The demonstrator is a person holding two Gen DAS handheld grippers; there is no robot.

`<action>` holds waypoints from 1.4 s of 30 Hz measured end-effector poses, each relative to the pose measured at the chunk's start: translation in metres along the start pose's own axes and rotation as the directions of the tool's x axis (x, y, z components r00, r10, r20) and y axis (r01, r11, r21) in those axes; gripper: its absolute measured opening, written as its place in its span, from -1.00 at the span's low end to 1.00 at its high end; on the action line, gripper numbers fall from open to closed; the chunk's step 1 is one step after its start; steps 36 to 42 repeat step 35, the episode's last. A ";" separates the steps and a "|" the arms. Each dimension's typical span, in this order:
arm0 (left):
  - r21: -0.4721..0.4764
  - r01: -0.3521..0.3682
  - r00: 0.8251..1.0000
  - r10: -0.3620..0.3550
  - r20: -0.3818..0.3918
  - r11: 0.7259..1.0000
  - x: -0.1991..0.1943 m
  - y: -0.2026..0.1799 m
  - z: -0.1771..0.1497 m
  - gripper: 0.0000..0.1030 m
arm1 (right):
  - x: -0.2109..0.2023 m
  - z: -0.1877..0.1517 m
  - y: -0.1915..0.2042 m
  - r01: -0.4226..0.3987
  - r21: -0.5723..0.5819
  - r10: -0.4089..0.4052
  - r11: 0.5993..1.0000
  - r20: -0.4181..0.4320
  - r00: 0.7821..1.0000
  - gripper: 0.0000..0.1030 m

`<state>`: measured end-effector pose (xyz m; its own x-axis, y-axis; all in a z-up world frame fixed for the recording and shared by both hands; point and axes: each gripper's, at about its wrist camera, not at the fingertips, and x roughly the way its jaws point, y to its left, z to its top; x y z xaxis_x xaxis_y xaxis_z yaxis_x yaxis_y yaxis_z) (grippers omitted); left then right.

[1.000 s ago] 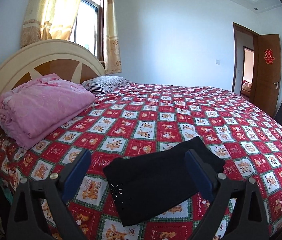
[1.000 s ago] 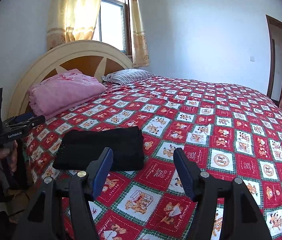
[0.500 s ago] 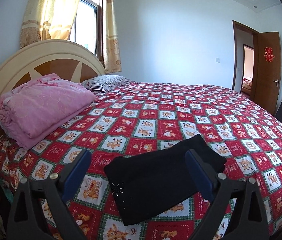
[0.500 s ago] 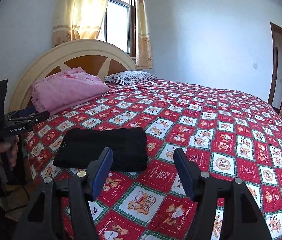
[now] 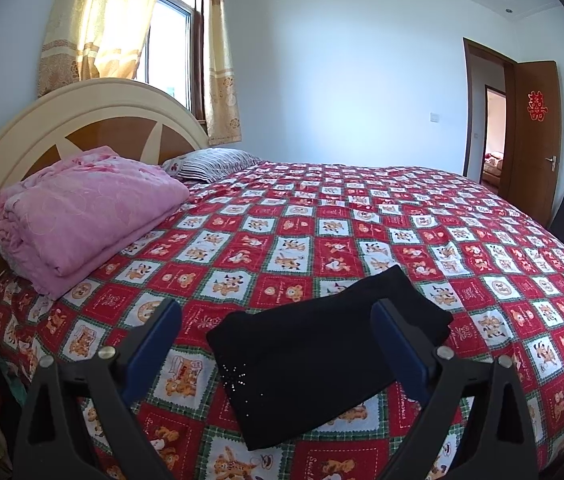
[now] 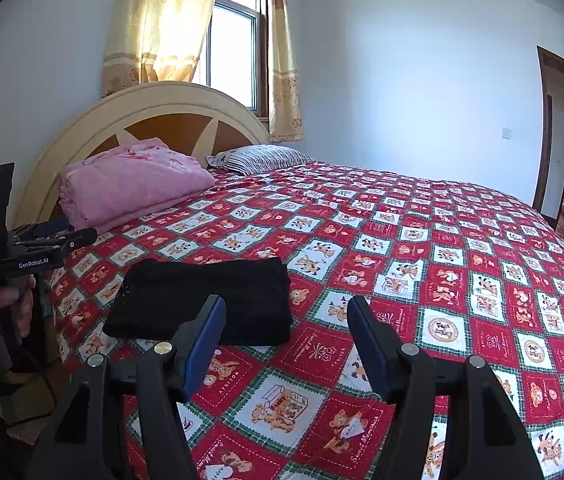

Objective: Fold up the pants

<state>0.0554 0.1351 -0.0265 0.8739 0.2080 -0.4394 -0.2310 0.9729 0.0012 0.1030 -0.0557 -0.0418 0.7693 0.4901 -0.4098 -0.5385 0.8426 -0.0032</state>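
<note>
Black folded pants [image 5: 322,356] flat on the red patchwork bedspread [image 5: 362,224] near the bed's front edge, right rear corner partly hidden behind a blue pad of the left gripper [image 5: 277,340]; tiny sparkles near the left fold hard to make out. Left gripper spread wide and holding nothing, right gripper [image 6: 286,336] likewise wide and empty beside the pants, touching neither cloth nor bed. Broad open bedspread beyond, pink folded quilt [image 5: 81,216] and striped pillow [image 5: 213,162] well apart by the headboard [image 5: 81,104]; pants unchanged from a second ago, both grippers barely shifted.
</note>
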 end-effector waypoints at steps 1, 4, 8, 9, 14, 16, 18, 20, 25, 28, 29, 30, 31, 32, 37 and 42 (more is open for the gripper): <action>-0.001 -0.001 1.000 0.001 0.000 1.000 0.000 -0.001 0.000 0.94 | -0.001 0.000 0.000 0.000 0.000 0.000 1.000 0.003 1.000 0.26; 0.000 -0.003 1.000 0.003 -0.004 1.000 0.000 -0.001 0.000 0.95 | -0.003 0.000 0.000 -0.002 0.002 0.002 1.000 0.016 1.000 0.26; 0.004 -0.010 1.000 0.010 0.002 1.000 0.000 -0.003 0.000 1.00 | -0.005 0.001 0.001 -0.003 0.000 0.003 1.000 0.030 1.000 0.26; 0.004 -0.014 1.000 0.014 0.005 1.000 -0.001 -0.003 0.001 1.00 | -0.006 0.001 0.001 -0.001 -0.003 0.001 1.000 0.032 0.999 0.26; 0.010 -0.001 1.000 0.001 0.016 1.000 -0.003 -0.004 0.002 1.00 | -0.006 0.000 0.005 0.007 -0.023 -0.006 1.000 0.039 0.999 0.26; 0.014 -0.005 1.000 0.004 0.028 1.000 -0.006 -0.005 0.003 1.00 | -0.007 0.001 0.006 0.005 -0.025 -0.004 1.000 0.042 0.999 0.26; 0.019 -0.003 0.999 0.003 0.038 1.000 -0.008 -0.007 0.003 1.00 | -0.008 0.001 0.007 0.004 -0.029 -0.003 1.000 0.047 0.999 0.26; 0.024 -0.007 0.999 0.006 0.047 1.000 -0.009 -0.009 0.004 1.00 | -0.007 0.000 0.008 0.006 -0.032 -0.004 0.999 0.046 0.999 0.26; 0.037 -0.016 0.999 0.015 0.035 0.999 -0.006 -0.012 0.004 1.00 | -0.004 -0.001 0.007 0.007 -0.032 -0.006 0.999 0.035 0.999 0.26; 0.036 -0.021 1.000 0.020 0.015 0.999 -0.002 -0.011 0.002 1.00 | -0.004 -0.002 0.008 0.005 -0.034 -0.004 0.999 0.033 0.999 0.26; 0.032 -0.013 1.000 0.013 0.012 0.999 -0.002 -0.010 0.001 1.00 | -0.003 -0.002 0.008 0.004 -0.035 -0.003 0.999 0.033 0.999 0.26; 0.029 -0.012 1.000 0.012 0.006 1.000 -0.001 -0.009 0.000 1.00 | -0.003 -0.002 0.009 0.004 -0.037 -0.003 0.999 0.032 0.999 0.26; 0.026 -0.013 1.000 0.013 0.001 1.000 0.001 -0.009 -0.001 1.00 | -0.003 -0.002 0.009 0.004 -0.039 -0.002 0.999 0.030 1.000 0.26; 0.025 -0.010 1.000 0.010 -0.002 1.000 0.001 -0.009 -0.002 1.00 | -0.002 -0.003 0.009 0.004 -0.041 -0.003 0.999 0.029 1.000 0.26; 0.030 -0.003 1.000 0.003 -0.008 1.000 0.003 -0.010 -0.004 1.00 | -0.001 -0.004 0.010 0.001 -0.042 0.000 0.999 0.022 1.000 0.26; 0.030 -0.003 1.000 0.003 -0.008 1.000 0.003 -0.010 -0.004 1.00 | -0.001 -0.004 0.010 0.001 -0.042 0.000 0.999 0.022 1.000 0.26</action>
